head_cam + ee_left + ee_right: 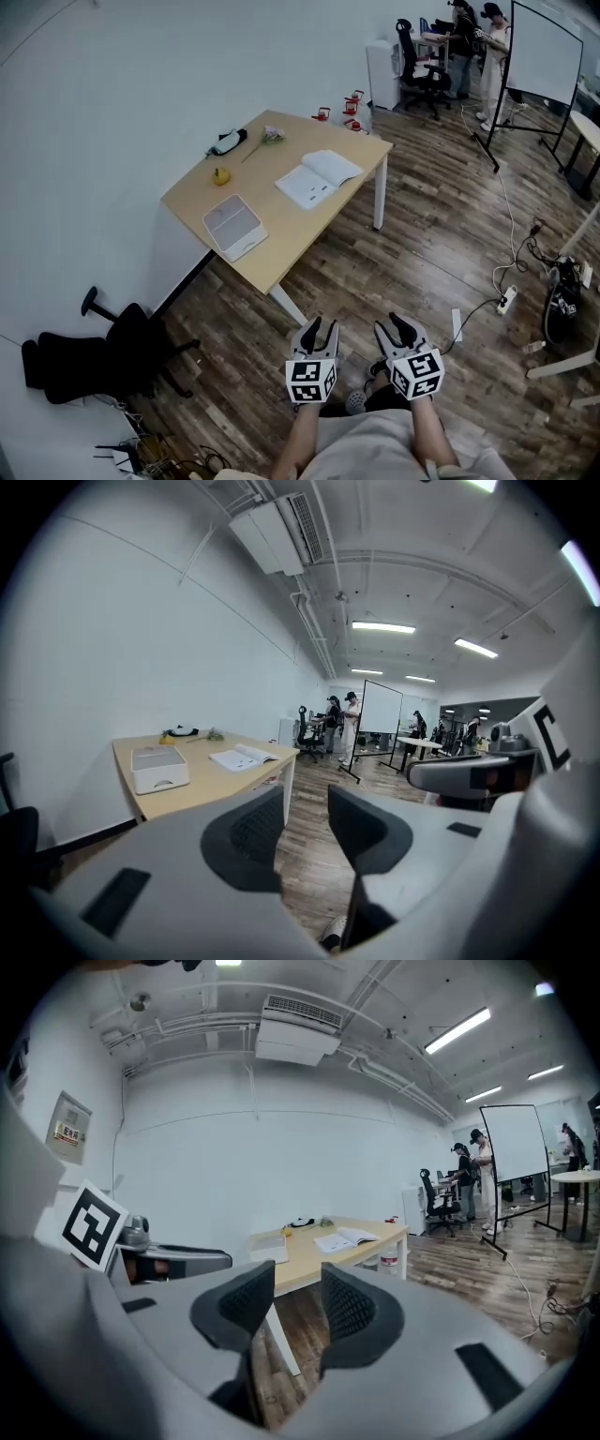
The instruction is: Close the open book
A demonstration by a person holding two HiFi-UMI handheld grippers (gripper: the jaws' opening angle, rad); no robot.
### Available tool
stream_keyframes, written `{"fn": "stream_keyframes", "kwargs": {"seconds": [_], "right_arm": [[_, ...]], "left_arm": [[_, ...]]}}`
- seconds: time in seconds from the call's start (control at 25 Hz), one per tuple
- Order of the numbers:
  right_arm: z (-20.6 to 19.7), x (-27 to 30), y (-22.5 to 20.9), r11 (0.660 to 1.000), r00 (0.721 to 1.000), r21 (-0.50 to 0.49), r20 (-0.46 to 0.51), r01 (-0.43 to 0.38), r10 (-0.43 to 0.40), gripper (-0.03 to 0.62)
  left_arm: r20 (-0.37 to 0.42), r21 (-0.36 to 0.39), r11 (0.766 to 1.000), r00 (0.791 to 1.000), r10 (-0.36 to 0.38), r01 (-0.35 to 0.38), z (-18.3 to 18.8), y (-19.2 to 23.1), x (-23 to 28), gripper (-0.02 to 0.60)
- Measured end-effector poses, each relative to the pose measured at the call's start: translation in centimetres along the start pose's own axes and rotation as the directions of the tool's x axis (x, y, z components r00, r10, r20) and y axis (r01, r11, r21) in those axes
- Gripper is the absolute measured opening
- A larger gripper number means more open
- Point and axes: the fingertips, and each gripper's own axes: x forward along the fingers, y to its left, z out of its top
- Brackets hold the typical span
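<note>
Standing back from wooden table [291,230], person holds both grippers low, close to own body, above plank floor [441,234]. Left gripper [319,326]: jaws apart, nothing between them. Right gripper [398,324]: jaws likewise apart, empty. Open book [319,178] lies flat on tabletop, pages up, toward table's far right side, well apart from both grippers. White tray [234,227] sits nearer front corner; small yellow object [221,175] beyond it, wall side. Black chair [75,366] lies tipped on floor at left. People [464,47] stand near whiteboard [544,52] at far end of room.
</note>
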Motion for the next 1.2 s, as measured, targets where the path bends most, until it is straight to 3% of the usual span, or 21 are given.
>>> {"fn": "stream_keyframes", "kwargs": {"seconds": [0.36, 0.6, 0.84, 1.0, 1.08, 1.2], "right_arm": [[-1.2, 3.5, -0.7, 0.999, 0.998, 0.021, -0.058, -0.028, 0.030, 0.198], [-0.1, 8.1, -3.1, 0.998, 0.996, 0.032, -0.076, -0.055, 0.057, 0.199], [9.4, 17.9, -7.8, 0.998, 0.998, 0.026, 0.021, -0.061, 0.060, 0.215], [17.3, 24.3, -11.0, 0.998, 0.990, 0.036, 0.128, -0.060, 0.055, 0.215], [19.8, 27.4, -12.9, 0.999, 0.990, 0.039, 0.134, -0.039, 0.033, 0.213], [19.2, 31.1, -16.2, 0.995, 0.997, 0.099, 0.067, 0.029, -0.035, 0.215]], "left_arm": [[-0.003, -0.053, 0.998, 0.999, -0.041, 0.041, -0.4, 0.9, 2.4, 0.144], [-0.003, -0.031, 0.999, 1.000, -0.031, 0.031, 1.2, 2.8, 7.0, 0.135], [0.052, 0.033, 0.999, 0.999, 0.007, -0.009, 10.6, 8.8, 16.6, 0.129], [0.106, 0.102, 0.994, 0.994, 0.014, -0.025, 17.4, 10.7, 22.8, 0.121], [0.115, 0.130, 0.991, 0.993, 0.029, -0.044, 20.1, 11.5, 25.5, 0.120], [0.123, 0.050, 0.992, 0.987, 0.106, -0.113, 21.6, 13.7, 28.1, 0.120]]}}
